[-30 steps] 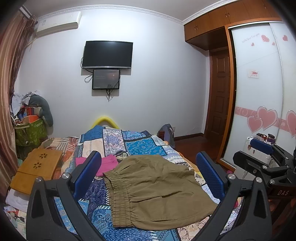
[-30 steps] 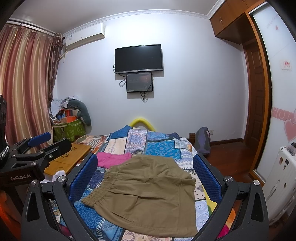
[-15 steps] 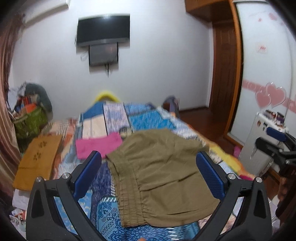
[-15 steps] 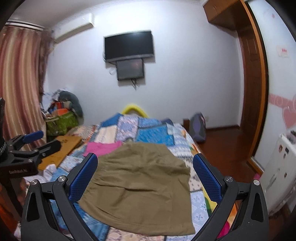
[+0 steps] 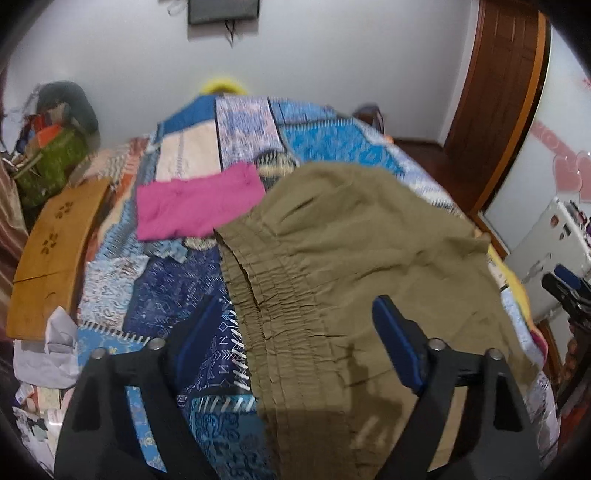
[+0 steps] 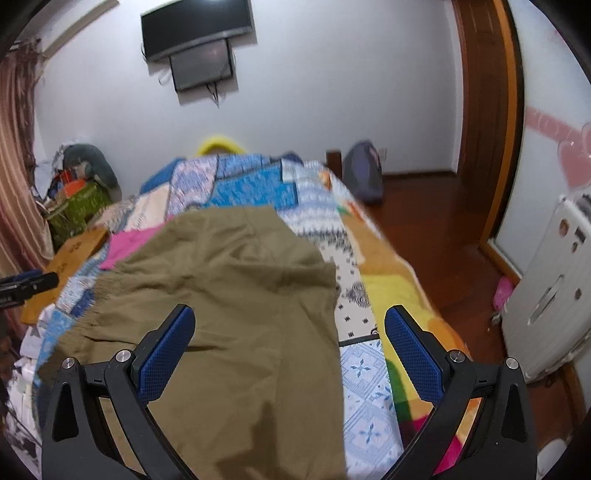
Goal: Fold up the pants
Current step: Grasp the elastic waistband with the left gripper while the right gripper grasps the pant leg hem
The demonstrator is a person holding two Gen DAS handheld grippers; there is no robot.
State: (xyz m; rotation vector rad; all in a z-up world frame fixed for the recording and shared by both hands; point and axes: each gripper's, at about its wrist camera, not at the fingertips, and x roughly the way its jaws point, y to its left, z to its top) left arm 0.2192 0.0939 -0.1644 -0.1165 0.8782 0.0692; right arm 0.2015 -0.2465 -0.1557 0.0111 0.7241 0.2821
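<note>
Across a bed [image 5: 243, 122] dressed in a blue, white and peach patchwork quilt [image 6: 255, 188], a pair of olive-khaki pants [image 5: 351, 251] lay spread flat, the gathered elastic waistband [image 5: 266, 295] facing the left side of the bed. Just beyond the waistband, a folded magenta garment [image 5: 195, 203] rested on the quilt, its near edge touching or slipping under the pants. Both views were slightly blurred.

From the left wrist view, the left gripper [image 5: 299, 332] hovered over the waistband with its blue-padded jaws spread wide and nothing between them. From the right wrist view, the right gripper [image 6: 288, 339] hung above the opposite side of the pants, near their hem, jaws equally wide apart and holding nothing.

On the left side of the bed sat a wooden lap tray [image 5: 55, 251] with cut-out flower shapes, crumpled white paper [image 5: 51, 350] just beside it, and a green bag [image 6: 77, 210] stuffed with items further back. Striped curtains [image 6: 14, 177] hung at the far left. On the white back wall a dark television [image 6: 195, 26] was mounted above a smaller screen [image 6: 201, 66]. To the right were a dark wood floor [image 6: 436, 229], a wooden door frame [image 6: 506, 122], a grey backpack [image 6: 364, 173] against the wall, and a white appliance [image 6: 546, 291]
</note>
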